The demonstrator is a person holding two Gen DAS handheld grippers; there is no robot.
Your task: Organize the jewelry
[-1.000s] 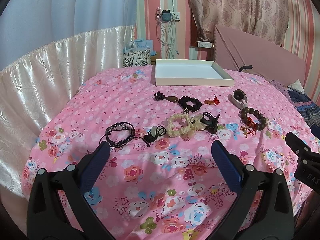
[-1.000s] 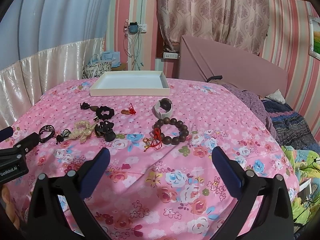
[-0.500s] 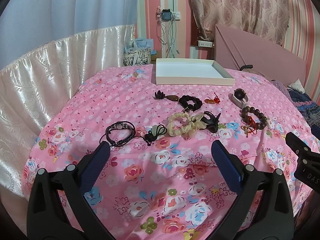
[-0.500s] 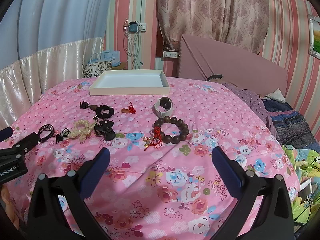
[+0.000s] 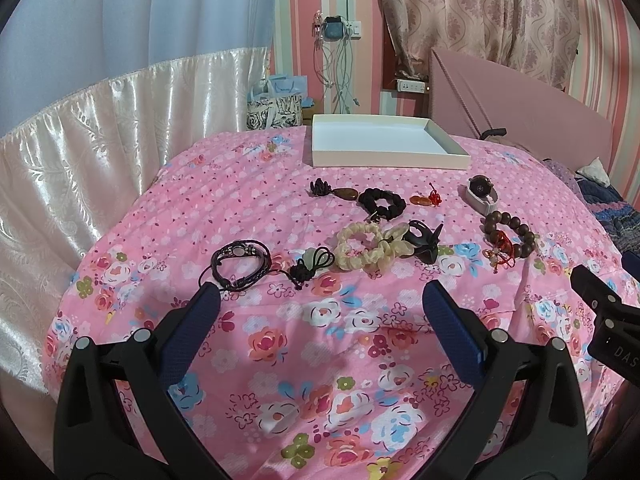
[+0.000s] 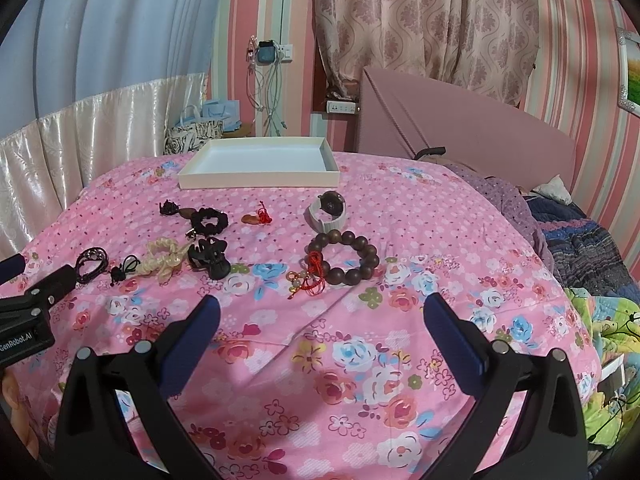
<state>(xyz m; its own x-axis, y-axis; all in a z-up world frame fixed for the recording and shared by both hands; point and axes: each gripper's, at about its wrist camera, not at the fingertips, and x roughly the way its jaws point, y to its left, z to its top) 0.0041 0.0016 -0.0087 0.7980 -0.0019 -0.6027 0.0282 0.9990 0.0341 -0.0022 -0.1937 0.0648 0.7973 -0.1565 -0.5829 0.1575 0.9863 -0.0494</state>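
Jewelry lies loose on the bed (image 5: 280,360), which is covered with a pink floral cotton sheet. White shallow rectangular tray (image 5: 384,146) sits at the far edge, holding nothing. In front of it, left to right: braided dark cord bracelet (image 5: 240,264), black knotted cord with pale pendant (image 5: 314,266), cream ruffled scrunchie (image 5: 366,248) touching a glossy black claw clip (image 5: 424,240), and a round wooden bead bracelet (image 6: 344,256) with red tassel. Row behind: brown oval pendant (image 5: 344,193), black scrunchie (image 5: 382,202), small red-knot charm (image 5: 428,199), watch (image 6: 329,211) with pale woven strap.

Left gripper (image 5: 320,308): jaws wide open, holding nothing, above the sheet near the front edge. Right gripper (image 6: 322,312): jaws also wide open and empty, just short of the bead bracelet.
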